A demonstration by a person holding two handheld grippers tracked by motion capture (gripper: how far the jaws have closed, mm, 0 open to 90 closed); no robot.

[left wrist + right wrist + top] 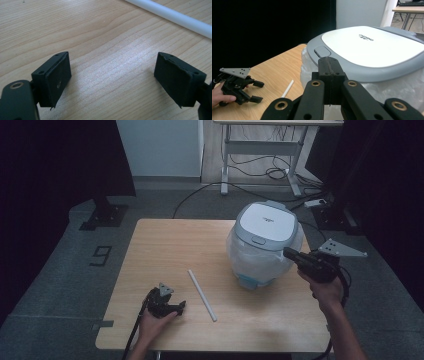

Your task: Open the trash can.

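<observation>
bin on table, tube left of it

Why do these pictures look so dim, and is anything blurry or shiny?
High view: dark surround, light falls mostly on the pale wooden table and the grey-and-white lidded bin. Left gripper view: a soft sheen on the wood between the open left gripper. Right gripper view: black backdrop, the shut right gripper slightly soft up close.

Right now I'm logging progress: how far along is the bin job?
Done: the bin has a bag fitted and its lid down. In hand: the shut right gripper sits by the lid button. Left: the left gripper rests open, the white tube untouched.
</observation>
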